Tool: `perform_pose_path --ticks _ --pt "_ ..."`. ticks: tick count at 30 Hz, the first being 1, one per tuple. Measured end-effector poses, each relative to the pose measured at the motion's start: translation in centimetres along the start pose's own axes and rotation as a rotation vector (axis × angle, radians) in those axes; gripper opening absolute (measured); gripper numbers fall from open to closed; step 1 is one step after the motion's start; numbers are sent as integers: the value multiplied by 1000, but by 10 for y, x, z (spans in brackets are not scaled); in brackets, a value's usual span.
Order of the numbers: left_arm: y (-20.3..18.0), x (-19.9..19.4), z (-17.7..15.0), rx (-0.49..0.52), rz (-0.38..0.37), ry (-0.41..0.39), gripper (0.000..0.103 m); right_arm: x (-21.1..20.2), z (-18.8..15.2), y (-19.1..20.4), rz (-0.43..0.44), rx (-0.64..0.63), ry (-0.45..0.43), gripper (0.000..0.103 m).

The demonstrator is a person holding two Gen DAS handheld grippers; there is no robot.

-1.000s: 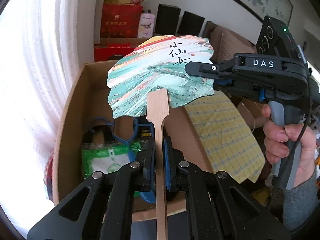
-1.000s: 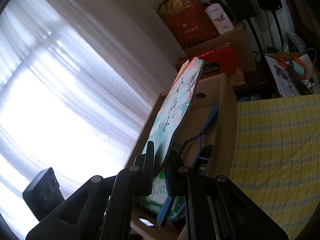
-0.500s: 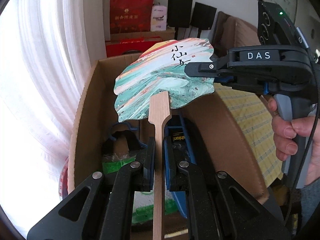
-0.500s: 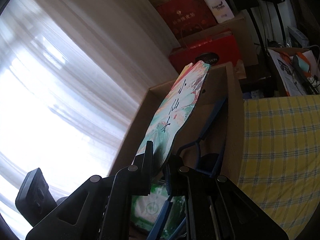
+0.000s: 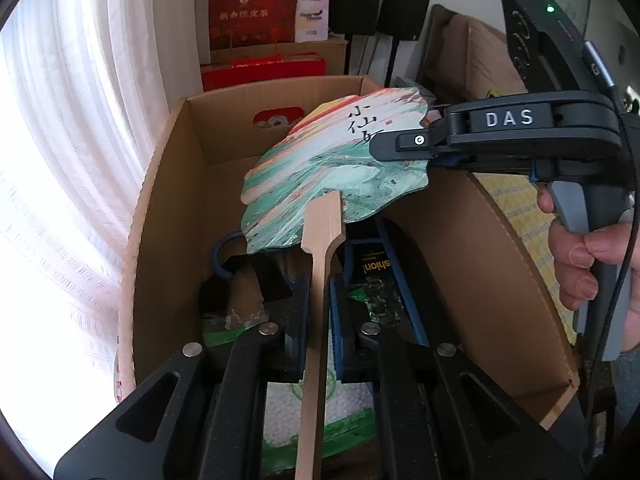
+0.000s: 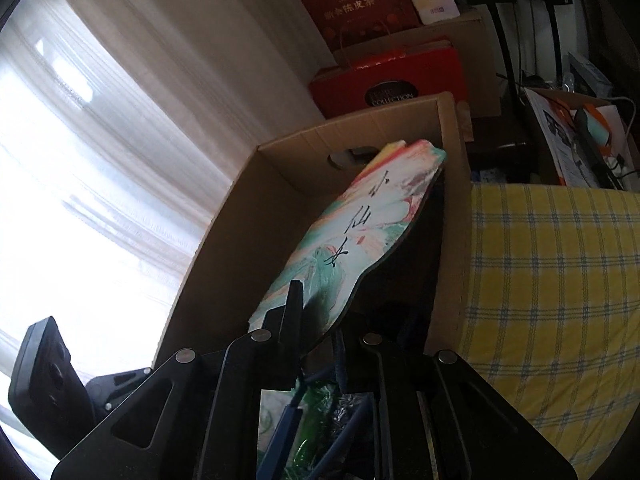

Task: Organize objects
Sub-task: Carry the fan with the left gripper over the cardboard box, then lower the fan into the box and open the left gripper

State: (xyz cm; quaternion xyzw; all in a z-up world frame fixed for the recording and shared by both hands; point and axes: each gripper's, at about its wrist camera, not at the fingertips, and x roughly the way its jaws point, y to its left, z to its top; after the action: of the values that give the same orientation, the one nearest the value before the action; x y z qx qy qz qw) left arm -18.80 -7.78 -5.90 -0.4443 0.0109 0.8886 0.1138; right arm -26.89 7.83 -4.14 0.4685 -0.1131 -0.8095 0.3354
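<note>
now fan (image 5: 332,168) over cardboard box (image 5: 168,208)

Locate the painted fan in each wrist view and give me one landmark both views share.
Left wrist: the painted fan sits centre frame, face-on, over the cardboard box, its wooden handle running down.
Right wrist: the painted fan is centre frame, seen nearly edge-on, slanting up to the right.
Shared landmark: the cardboard box.

Left gripper (image 5: 319,300) jaws clamped, opening slightly; right gripper (image 6: 318,322) jaws opening, hand (image 5: 588,268) gripping its handle.
</note>
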Motion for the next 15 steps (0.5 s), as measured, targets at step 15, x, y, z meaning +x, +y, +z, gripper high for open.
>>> perform_pose_path --ticks 15 --pt "15 -33 -18 -154 -37 -30 53 -37 -7 -7 -45 28 -4 46"
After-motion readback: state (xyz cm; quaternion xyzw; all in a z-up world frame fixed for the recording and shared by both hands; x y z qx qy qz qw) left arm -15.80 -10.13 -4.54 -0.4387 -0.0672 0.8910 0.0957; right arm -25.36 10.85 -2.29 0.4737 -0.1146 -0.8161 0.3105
